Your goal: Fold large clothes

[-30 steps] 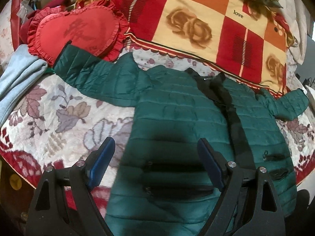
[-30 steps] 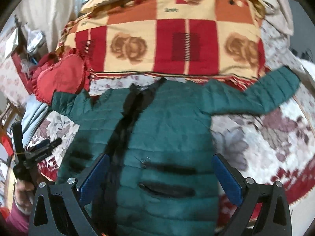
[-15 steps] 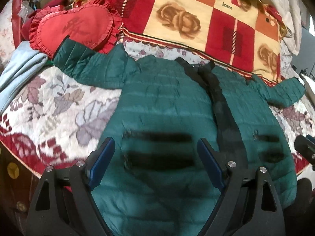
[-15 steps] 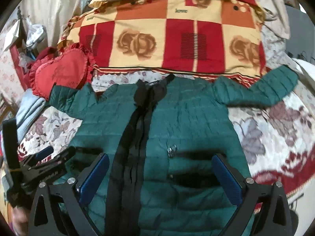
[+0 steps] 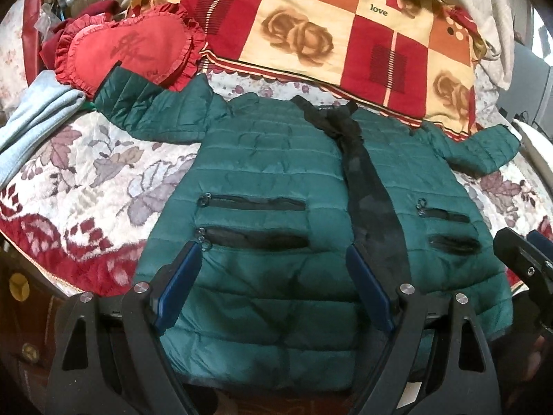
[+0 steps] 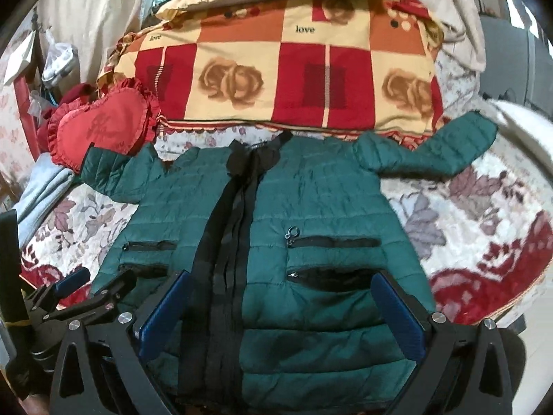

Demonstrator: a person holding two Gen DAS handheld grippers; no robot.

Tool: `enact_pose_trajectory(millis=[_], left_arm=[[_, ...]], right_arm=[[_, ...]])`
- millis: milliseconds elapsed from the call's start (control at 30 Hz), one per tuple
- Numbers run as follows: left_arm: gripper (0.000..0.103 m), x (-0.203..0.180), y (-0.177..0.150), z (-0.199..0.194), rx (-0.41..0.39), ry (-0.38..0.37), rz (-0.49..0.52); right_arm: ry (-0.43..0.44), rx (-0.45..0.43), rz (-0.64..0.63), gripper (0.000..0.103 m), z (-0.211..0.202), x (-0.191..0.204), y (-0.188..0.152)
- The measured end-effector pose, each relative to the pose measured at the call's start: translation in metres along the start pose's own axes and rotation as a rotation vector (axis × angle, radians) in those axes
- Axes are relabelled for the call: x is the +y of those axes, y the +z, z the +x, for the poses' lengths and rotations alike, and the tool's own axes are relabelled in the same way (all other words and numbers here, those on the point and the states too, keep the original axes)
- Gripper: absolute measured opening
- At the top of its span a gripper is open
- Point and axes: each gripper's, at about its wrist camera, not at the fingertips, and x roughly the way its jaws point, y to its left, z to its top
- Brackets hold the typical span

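Observation:
A dark green quilted jacket (image 5: 262, 173) lies flat, front up, on the bed, with both sleeves spread and a black zip placket (image 5: 366, 186) down its middle. It also shows in the right wrist view (image 6: 321, 200). My left gripper (image 5: 273, 259) is open and empty, above the jacket's lower left panel near the hem. My right gripper (image 6: 280, 285) is open and empty, above the lower right panel and the placket. Each gripper shows in the other's view: the right one (image 5: 528, 256) and the left one (image 6: 93, 283).
A floral bedspread (image 5: 86, 180) covers the bed. A red heart cushion (image 5: 128, 48) touches the left sleeve's cuff. A red and cream checked quilt (image 5: 328, 31) lies behind the collar. A pale blue garment (image 5: 31, 121) lies at the far left.
Both grippers have drawn back toward the jacket's hem, so more of the jacket and both sleeves show. Both stay open. The jacket has not moved.

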Motion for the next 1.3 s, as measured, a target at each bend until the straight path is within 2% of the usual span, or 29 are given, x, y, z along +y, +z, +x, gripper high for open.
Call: enact_pose_trajectory(millis=[367, 1300], left_arm=[[0.086, -0.006, 0.004, -0.008, -0.02, -0.018, -0.011], [0.086, -0.003, 0.003, -0.008, -0.012, -0.015, -0.012]], right_arm=[[-0.017, -0.003, 0.028, 0.103, -0.004, -0.011, -0.006], [0.004, 0.027, 0.021, 0.103, 0.001, -0.004, -0.01]])
